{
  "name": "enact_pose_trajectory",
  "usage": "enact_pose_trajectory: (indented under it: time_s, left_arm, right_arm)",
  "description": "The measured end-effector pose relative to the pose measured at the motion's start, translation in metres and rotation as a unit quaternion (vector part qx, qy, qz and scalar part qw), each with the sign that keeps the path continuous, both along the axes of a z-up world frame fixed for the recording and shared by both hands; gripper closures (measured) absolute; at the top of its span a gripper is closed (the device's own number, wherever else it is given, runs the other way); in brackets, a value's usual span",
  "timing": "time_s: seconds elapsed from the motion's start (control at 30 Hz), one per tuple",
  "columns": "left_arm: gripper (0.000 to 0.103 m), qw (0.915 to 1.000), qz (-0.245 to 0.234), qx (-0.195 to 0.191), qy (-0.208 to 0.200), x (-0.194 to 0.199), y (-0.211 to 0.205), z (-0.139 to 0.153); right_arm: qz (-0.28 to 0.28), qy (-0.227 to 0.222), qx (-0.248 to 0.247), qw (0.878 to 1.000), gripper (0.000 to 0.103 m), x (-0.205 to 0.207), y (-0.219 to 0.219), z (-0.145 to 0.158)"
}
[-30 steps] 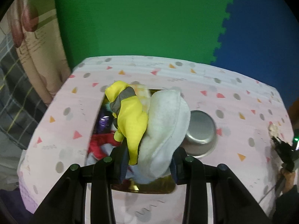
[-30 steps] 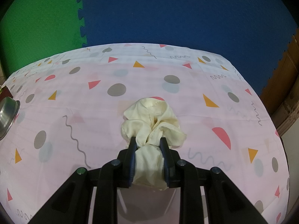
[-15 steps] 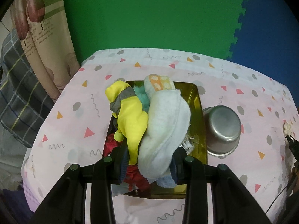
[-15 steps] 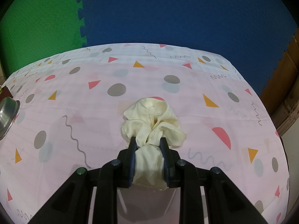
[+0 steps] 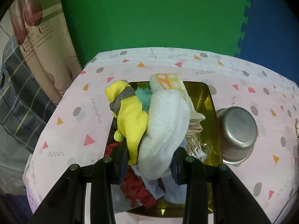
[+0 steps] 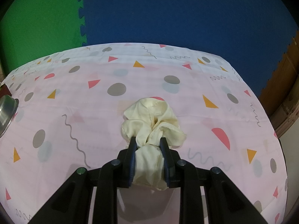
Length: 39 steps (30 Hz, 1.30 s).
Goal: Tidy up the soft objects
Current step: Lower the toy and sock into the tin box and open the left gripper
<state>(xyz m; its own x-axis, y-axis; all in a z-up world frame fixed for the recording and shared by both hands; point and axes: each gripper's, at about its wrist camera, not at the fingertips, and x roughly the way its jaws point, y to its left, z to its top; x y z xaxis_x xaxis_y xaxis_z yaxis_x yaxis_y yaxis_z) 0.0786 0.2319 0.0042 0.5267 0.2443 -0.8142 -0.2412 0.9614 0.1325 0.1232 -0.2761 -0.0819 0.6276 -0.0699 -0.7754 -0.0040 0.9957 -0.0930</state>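
A table under a pink cloth (image 6: pixel 74 115) with dots and triangles is seen, with green and blue foam mats behind it. On the left part a gold tray (image 5: pixel 207 100) is placed, and a steel bowl (image 5: pixel 237 132) stands just beside its right wall.

The left gripper (image 5: pixel 149 160) is closed on a bundle: a yellow cloth (image 5: pixel 130 119) and a white towel (image 5: pixel 164 130) are pressed together between the jaws. Compared with a second ago, the tray is seen more fully and from higher, so the bundle has been raised above it. More soft things, among them a red cloth (image 5: pixel 136 192), are left in the tray.

The right gripper (image 6: pixel 148 153) is closed on a cream cloth (image 6: pixel 151 119), which rests on the table; nothing has changed on this side.

It is judged that the bundle was just taken out of the tray and must next be carried to a sorting place. Two items are held at once, so one may slip out.
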Motion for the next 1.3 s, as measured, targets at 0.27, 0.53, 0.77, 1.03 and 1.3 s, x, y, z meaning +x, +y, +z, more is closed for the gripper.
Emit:
enact_pose_trajectory:
  time_s: [0.27, 0.53, 0.77, 1.03, 1.3]
  left_arm:
    - [0.069, 1.0, 0.004, 0.0, 0.006, 0.011, 0.007, -0.01]
    - [0.061, 0.9999, 0.001, 0.007, 0.009, 0.014, 0.007, -0.015]
    - [0.037, 0.9991, 0.001, 0.042, 0.003, 0.012, 0.0, -0.015]
    - [0.024, 0.9985, 0.003, 0.054, -0.012, 0.002, -0.001, -0.006]
    - [0.021, 0.9978, 0.023, 0.05, -0.036, -0.012, 0.001, 0.011]
  right_arm:
    - [-0.001, 0.0, -0.006, 1.0, 0.078, 0.0, 0.001, 0.0]
    - [0.0, 0.0, -0.009, 1.0, 0.078, 0.0, 0.001, 0.0]
    - [0.0, 0.0, -0.01, 1.0, 0.078, 0.0, 0.001, 0.001]
    - [0.001, 0.0, -0.012, 1.0, 0.078, 0.0, 0.001, 0.0]
    - [0.001, 0.0, -0.015, 1.0, 0.078, 0.0, 0.002, 0.0]
